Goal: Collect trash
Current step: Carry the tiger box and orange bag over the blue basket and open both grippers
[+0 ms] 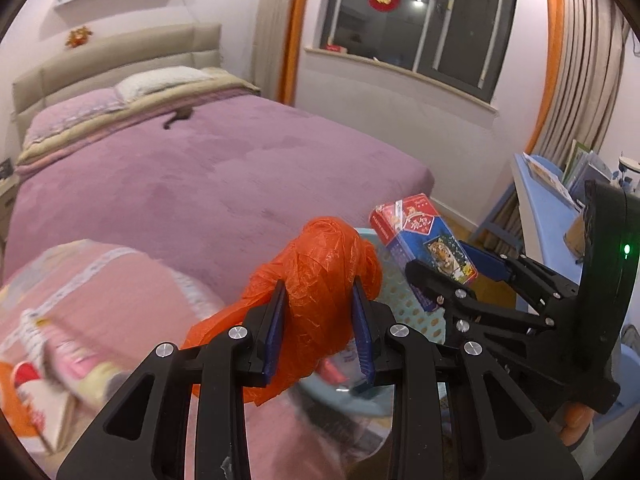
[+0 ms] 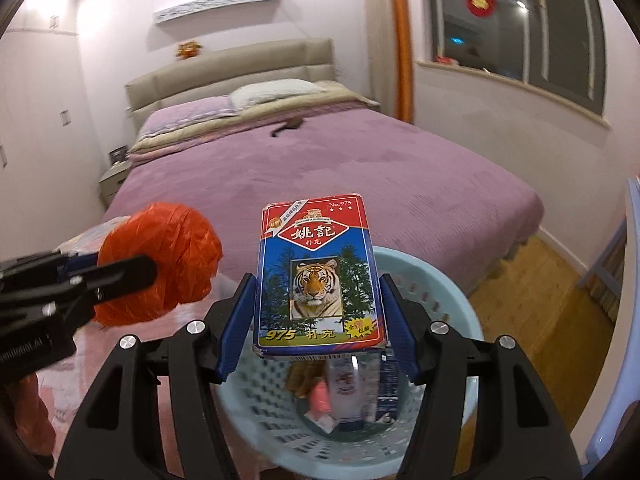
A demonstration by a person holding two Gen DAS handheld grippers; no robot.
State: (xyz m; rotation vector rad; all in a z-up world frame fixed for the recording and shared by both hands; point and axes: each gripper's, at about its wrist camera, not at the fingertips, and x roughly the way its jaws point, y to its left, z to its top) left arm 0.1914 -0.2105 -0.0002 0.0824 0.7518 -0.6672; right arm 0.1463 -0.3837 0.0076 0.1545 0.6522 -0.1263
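Observation:
My left gripper is shut on a crumpled orange plastic bag, held beside the rim of a light blue perforated waste basket. My right gripper is shut on a playing-card box with a tiger picture, held right above the basket. The box also shows in the left wrist view, to the right of the bag. The orange bag shows in the right wrist view, to the left of the box. Several wrappers and small packets lie in the basket.
A bed with a purple cover fills the middle of the room. A folded pink quilt lies at lower left. A blue desk with books stands at right. Wooden floor shows right of the basket, under a window.

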